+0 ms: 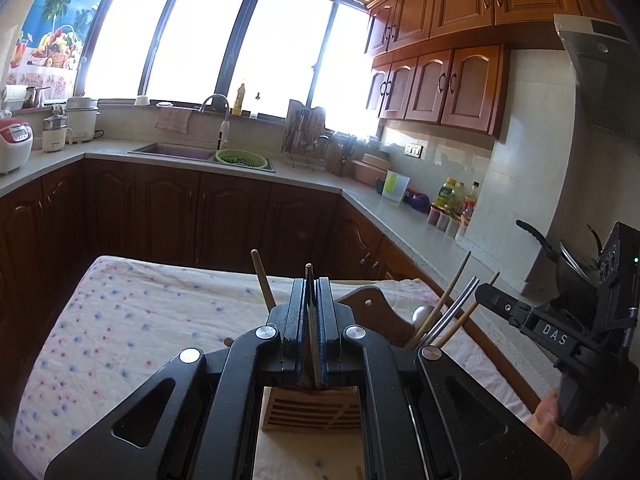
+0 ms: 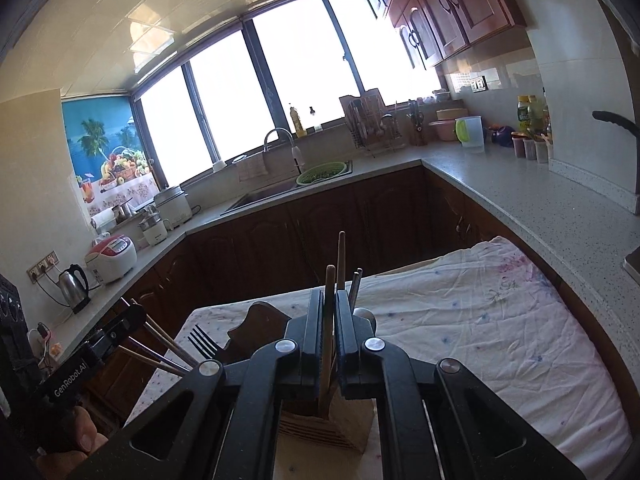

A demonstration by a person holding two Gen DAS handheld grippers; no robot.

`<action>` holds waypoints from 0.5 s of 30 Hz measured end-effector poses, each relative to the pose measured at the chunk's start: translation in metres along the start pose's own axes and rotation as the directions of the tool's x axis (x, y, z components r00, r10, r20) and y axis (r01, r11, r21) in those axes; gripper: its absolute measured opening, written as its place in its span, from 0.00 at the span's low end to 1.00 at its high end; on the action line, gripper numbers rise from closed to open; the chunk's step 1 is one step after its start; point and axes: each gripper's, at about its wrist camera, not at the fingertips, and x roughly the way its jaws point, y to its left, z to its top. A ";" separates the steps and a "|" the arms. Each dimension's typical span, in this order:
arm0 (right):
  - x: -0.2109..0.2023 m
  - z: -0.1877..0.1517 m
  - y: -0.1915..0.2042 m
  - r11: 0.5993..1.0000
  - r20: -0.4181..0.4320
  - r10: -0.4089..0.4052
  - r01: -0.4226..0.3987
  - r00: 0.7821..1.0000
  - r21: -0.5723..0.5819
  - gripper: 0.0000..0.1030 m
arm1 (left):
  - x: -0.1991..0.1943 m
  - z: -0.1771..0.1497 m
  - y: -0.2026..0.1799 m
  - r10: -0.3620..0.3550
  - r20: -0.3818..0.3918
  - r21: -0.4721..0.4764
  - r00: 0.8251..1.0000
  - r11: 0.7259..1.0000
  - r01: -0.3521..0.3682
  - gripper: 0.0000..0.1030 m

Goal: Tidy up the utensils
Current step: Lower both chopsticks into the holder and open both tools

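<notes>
Pinching a thin metal utensil upright, the left claw has its fingers pressed onto the flat shaft, whose tip pokes up above them. Which kind of utensil it is I cannot tell from this edge-on look. Below the claw, through the frame, sits the slatted wooden holder on the cloth that covers the bench.

Only the left view shows the right claw from outside: it hangs right of the holder, with a fork and wooden chopsticks fanning up beside its finger, and a hand under its body.

The right view looks straight along the right claw, which grips a wooden stick, its lower end reaching down into the holder. More stick ends rise just behind the fingers. This view alone shows the fork's tines left of the holder, more chopsticks slanting there, and the left device held by a hand at the lower left. A dark carved wooden piece stands behind the holder on the cloth.
</notes>
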 end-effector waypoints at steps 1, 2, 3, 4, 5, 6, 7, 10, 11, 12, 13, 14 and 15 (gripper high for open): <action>-0.001 -0.001 0.000 1.000 0.000 -0.004 0.004 1.000 -0.002 0.05 | -0.001 -0.001 -0.001 0.001 0.005 0.007 1.000 1.000 -0.001 0.04; -0.001 0.000 -0.001 1.000 -0.003 -0.001 0.001 1.000 0.002 0.05 | -0.002 -0.001 -0.001 0.000 0.006 0.011 1.000 1.000 -0.001 0.04; -0.002 0.001 -0.001 1.000 -0.004 0.000 0.000 1.000 0.004 0.05 | -0.003 -0.001 -0.001 -0.001 0.004 0.010 1.000 1.000 0.001 0.04; -0.002 0.001 0.000 1.000 -0.005 -0.001 0.001 1.000 0.001 0.05 | -0.003 0.000 -0.001 -0.003 0.004 0.009 1.000 1.000 0.003 0.04; -0.002 0.002 0.001 1.000 -0.005 -0.003 0.003 1.000 -0.001 0.05 | -0.003 0.000 -0.001 -0.004 0.002 0.009 1.000 1.000 0.004 0.04; -0.003 0.002 0.001 1.000 -0.005 -0.003 0.003 1.000 -0.001 0.05 | -0.003 0.001 -0.002 -0.004 0.002 0.008 1.000 1.000 0.004 0.04; -0.002 0.003 0.002 1.000 -0.006 -0.003 0.003 1.000 0.001 0.05 | -0.003 0.001 -0.001 -0.005 0.001 0.008 1.000 1.000 0.005 0.04; -0.002 0.002 0.003 1.000 -0.007 -0.002 0.002 1.000 0.005 0.05 | -0.003 0.001 -0.002 -0.003 -0.001 0.011 1.000 1.000 0.003 0.04; -0.002 0.001 0.004 1.000 -0.007 -0.003 0.003 1.000 0.004 0.05 | -0.002 0.001 -0.002 -0.003 -0.002 0.012 1.000 1.000 0.003 0.04; -0.002 0.001 0.003 1.000 -0.007 -0.003 0.003 1.000 0.004 0.05 | -0.001 0.001 -0.002 -0.002 -0.004 0.014 1.000 1.000 0.002 0.04; -0.002 0.001 0.003 1.000 -0.007 -0.002 0.002 1.000 0.006 0.05 | -0.001 0.001 -0.003 0.000 -0.005 0.015 1.000 1.000 0.000 0.04; -0.002 0.001 0.003 1.000 -0.008 -0.002 0.002 1.000 0.007 0.06 | -0.001 0.002 -0.002 0.000 -0.008 0.014 1.000 1.000 0.000 0.04; -0.002 0.001 0.003 1.000 -0.008 -0.002 0.002 1.000 0.007 0.06 | 0.000 0.002 -0.002 -0.001 -0.012 0.013 1.000 1.000 0.001 0.05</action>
